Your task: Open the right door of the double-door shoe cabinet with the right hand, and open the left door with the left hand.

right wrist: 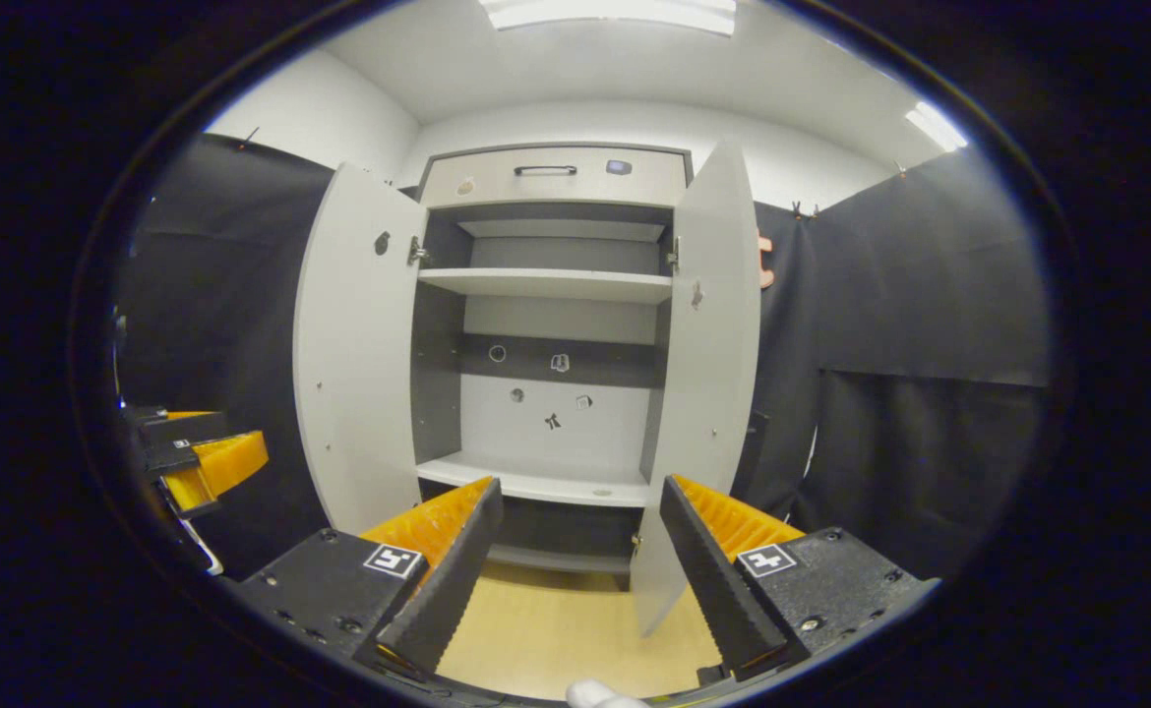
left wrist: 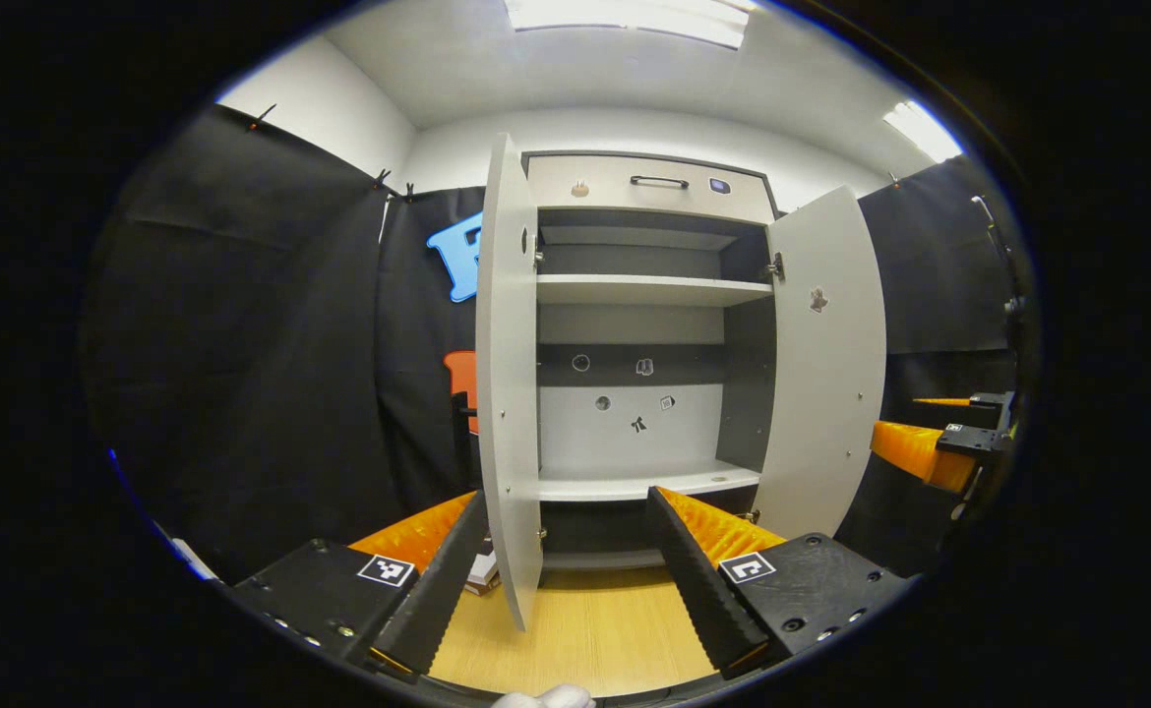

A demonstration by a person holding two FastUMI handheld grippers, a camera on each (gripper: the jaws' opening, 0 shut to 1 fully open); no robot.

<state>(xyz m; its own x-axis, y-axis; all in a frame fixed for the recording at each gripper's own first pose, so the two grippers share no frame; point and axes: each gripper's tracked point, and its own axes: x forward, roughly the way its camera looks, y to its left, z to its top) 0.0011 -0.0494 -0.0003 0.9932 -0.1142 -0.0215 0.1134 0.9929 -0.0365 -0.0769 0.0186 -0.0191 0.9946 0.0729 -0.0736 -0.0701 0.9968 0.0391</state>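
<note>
Black cloth walls surround the shoe cabinet [left wrist: 649, 187], which stands on a wooden floor [left wrist: 585, 629]. Its left door [left wrist: 509, 393] and right door [left wrist: 821, 364] both hang open, showing bare shelves [left wrist: 649, 288]. The left gripper [left wrist: 566, 570] and right gripper [right wrist: 575, 560] gape wide, holding nothing.

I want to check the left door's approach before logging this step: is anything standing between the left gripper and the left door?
Nothing visible does. The left door stands open, edge-on, just beyond the open left gripper, its lower edge between the fingers, with bare floor beneath.
</note>
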